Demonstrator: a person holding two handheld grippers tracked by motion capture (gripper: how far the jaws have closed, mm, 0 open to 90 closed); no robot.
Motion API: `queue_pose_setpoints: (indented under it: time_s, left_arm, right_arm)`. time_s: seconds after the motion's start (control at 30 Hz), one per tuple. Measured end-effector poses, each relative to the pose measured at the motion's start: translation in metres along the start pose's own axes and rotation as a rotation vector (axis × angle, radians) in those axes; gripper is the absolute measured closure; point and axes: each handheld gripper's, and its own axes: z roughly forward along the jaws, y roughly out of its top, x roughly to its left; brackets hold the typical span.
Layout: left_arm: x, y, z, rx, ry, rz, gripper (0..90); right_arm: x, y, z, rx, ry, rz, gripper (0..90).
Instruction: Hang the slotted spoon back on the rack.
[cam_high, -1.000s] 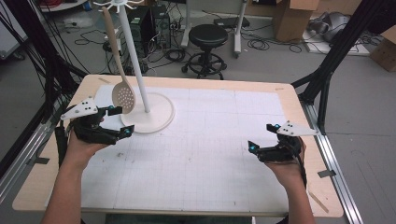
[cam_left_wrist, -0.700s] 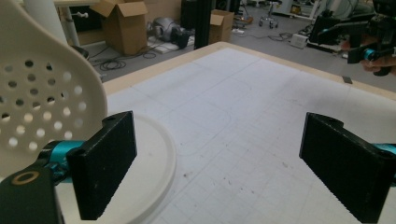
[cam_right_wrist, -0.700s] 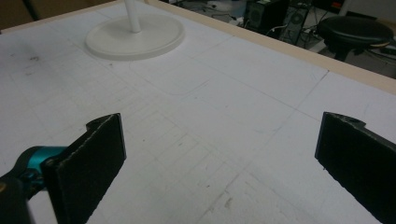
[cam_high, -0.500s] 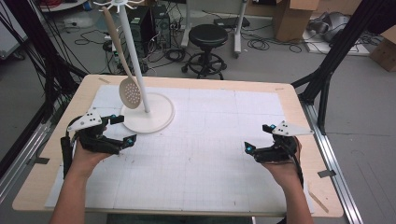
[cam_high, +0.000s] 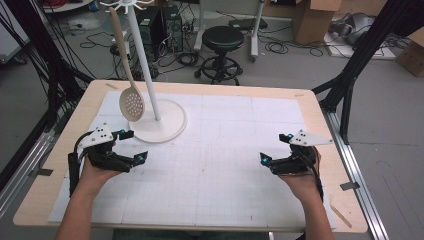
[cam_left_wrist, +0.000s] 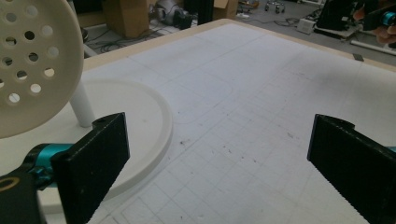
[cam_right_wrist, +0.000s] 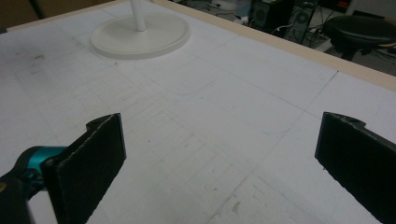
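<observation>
A cream slotted spoon (cam_high: 131, 104) hangs by its handle from a hook at the top of a white stand (cam_high: 145, 65), and its perforated head (cam_left_wrist: 32, 65) hovers over the stand's round base (cam_high: 167, 125). My left gripper (cam_high: 135, 145) sits low over the mat, just in front of that base and apart from the spoon. It is open, its jaws have just been opening, and nothing lies between them (cam_left_wrist: 219, 140). At the right side of the table my right gripper (cam_high: 274, 148) is open and empty over bare mat (cam_right_wrist: 219, 149), with the stand's base (cam_right_wrist: 140, 37) far ahead of it.
A white gridded mat (cam_high: 225, 150) covers most of the wooden table (cam_high: 310, 97). Beyond the far edge are a black stool (cam_high: 222, 37), cables and cardboard boxes on the floor. Black frame legs (cam_high: 350, 85) stand at the table's right side.
My left gripper has drawn back from the spoon's head, sinking toward the mat and the near edge. The spoon hangs free on the stand. The right hand has stayed put.
</observation>
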Motion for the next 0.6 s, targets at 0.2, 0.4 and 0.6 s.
queue_pose_setpoints:
  time_s: [0.2, 0.4, 0.6]
  left_arm:
    - [-0.0008, -0.0020, 0.0069, 0.040, 0.000, 0.002, 6.1]
    - [0.0009, -0.0024, 0.0061, 0.037, 0.006, -0.002, 6.1]
    - [0.0008, -0.0028, 0.0069, 0.048, 0.007, -0.001, 6.1]
  right_arm:
    - [-0.0002, -0.0009, 0.0023, 0.006, -0.001, -0.003, 0.8]
    - [-0.0011, -0.0018, 0.0035, 0.012, 0.001, 0.002, 0.8]
    - [-0.0013, -0.0016, 0.0030, 0.007, 0.003, 0.000, 0.8]
